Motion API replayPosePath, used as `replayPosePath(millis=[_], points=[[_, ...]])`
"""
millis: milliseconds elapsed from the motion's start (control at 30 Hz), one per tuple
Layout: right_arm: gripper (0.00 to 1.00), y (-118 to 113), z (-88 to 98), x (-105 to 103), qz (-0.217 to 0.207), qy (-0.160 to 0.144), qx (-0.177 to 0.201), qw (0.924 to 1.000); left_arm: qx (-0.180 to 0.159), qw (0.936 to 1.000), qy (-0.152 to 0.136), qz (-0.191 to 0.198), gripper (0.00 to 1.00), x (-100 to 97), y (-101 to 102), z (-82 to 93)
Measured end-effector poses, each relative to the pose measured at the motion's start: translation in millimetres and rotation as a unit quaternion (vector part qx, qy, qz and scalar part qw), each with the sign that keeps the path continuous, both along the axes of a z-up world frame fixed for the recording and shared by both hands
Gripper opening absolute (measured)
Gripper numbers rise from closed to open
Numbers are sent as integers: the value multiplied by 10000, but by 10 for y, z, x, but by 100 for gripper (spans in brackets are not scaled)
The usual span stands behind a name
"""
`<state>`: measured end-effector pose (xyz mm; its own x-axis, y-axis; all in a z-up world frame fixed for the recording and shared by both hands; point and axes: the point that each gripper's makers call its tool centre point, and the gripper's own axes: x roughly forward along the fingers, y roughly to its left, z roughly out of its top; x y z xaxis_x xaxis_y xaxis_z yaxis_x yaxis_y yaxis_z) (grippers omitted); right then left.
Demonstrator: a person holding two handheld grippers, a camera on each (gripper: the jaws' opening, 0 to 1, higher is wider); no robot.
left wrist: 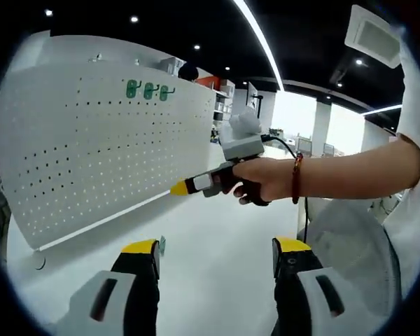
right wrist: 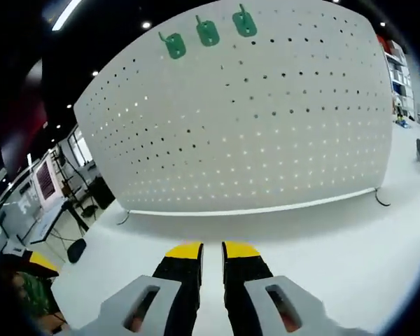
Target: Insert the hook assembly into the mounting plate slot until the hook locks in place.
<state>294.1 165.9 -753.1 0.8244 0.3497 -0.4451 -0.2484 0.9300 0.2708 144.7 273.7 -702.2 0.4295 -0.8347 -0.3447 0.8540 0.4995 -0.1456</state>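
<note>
Fingers, left: yellow-tipped black fingers of the left gripper (left wrist: pixel 215 253) spread wide, nothing between them; probably kept ready to take a hook.
Fingers, right: yellow-tipped black fingers of the right gripper (right wrist: pixel 212 260) nearly pressed together with a thin gap, nothing visibly pinched; seen from the left gripper view (left wrist: pixel 185 187), held in a person's hand (left wrist: pixel 262 178) and aimed at the board.
Small green piece: lay on the white tabletop (left wrist: pixel 217 238) just beside the left gripper's left fingertip (left wrist: pixel 141 248); possibly a hook part, too small to tell.
Mounting plate: white perforated pegboard panel (right wrist: pixel 266 119) stood upright on the table, facing both grippers so the holes stayed reachable.
Hooks: three green plastic hooks (right wrist: pixel 208 31) sat in a row in the top holes, apparently already seated.
Judgement: approach stage, no insertion under way.
</note>
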Motion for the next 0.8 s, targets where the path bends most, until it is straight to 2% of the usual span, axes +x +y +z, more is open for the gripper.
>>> replayPosePath(millis=[100, 400, 500, 600, 800], points=[[17, 79, -53, 5, 225, 3, 182, 9996, -3, 10000, 28, 42, 67, -1, 17, -18], [18, 178, -180, 2, 598, 93, 105, 9981, 50, 9998, 98, 156, 67, -13, 83, -78], [23, 221, -238, -16, 744, 141, 38, 9971, 57, 9997, 122, 200, 67, -12, 110, -97], [23, 251, -301, -24, 866, 220, -31, 9960, 64, 9996, 153, 240, 67, -11, 130, -110], [26, 313, -414, -39, 1123, 378, 125, 9929, 89, 9993, 209, 288, 67, -15, 162, -142]])
